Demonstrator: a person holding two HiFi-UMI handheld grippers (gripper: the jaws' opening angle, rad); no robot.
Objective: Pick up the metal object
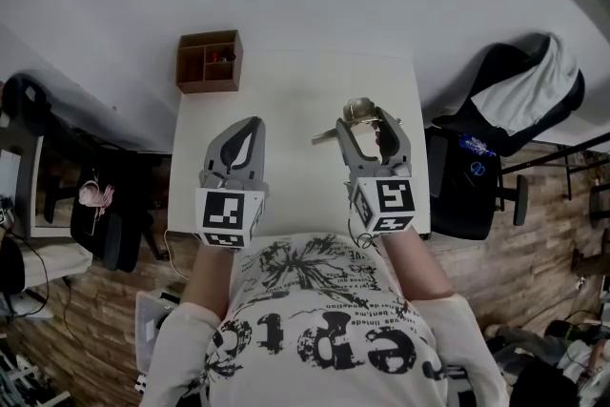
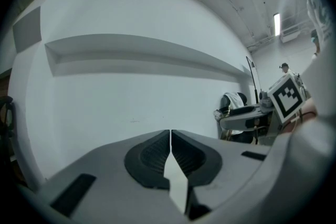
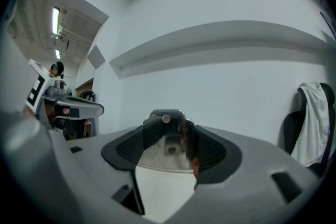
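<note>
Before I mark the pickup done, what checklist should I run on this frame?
1. Metal object between the right gripper's fingers: ok, pads press on both sides.
2. Grip depth: cannot tell; the object sits near the fingertips and pokes out past them.
3. Object lifted clear of the white table: cannot tell.
4. Left gripper empty, shut: ok.
5. Wooden organizer box out of the way: ok, at the table's far left corner, apart from both grippers.

Open tabletop ahead, wooden box at far-left corner
</note>
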